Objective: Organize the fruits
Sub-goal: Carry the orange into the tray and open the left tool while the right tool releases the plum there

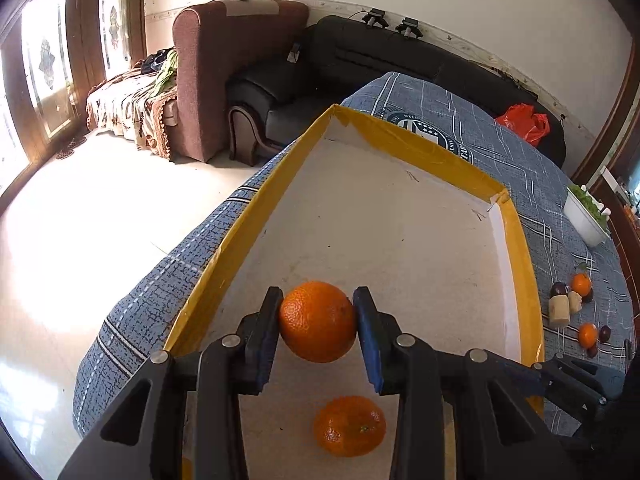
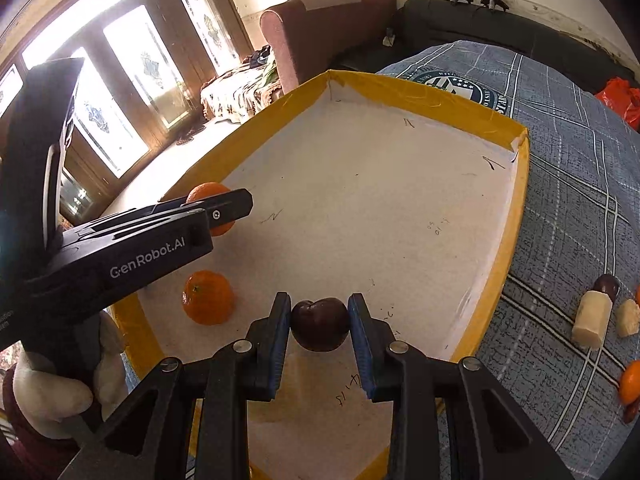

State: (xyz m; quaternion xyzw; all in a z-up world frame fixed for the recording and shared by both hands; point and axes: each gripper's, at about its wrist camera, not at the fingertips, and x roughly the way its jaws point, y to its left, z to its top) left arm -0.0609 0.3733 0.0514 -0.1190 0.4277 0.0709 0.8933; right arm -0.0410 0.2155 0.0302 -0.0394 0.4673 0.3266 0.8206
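Left gripper (image 1: 318, 322) clamped on an orange (image 1: 318, 320), glossy and dimpled, over the yellow-edged tray (image 1: 240, 248); a 2nd orange (image 1: 350, 426) sits just below it, partly cut off by the frame. Right gripper (image 2: 320, 324) clamped on a dark plum (image 2: 319, 323). To its right, loose fruit (image 2: 632, 382) lies at pic edge, hard to make out.

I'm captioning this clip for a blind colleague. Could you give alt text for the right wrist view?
The right gripper holds a dark plum above a shallow yellow-rimmed tray on a blue cloth. At left, the left gripper holds an orange over the tray, where another orange lies.
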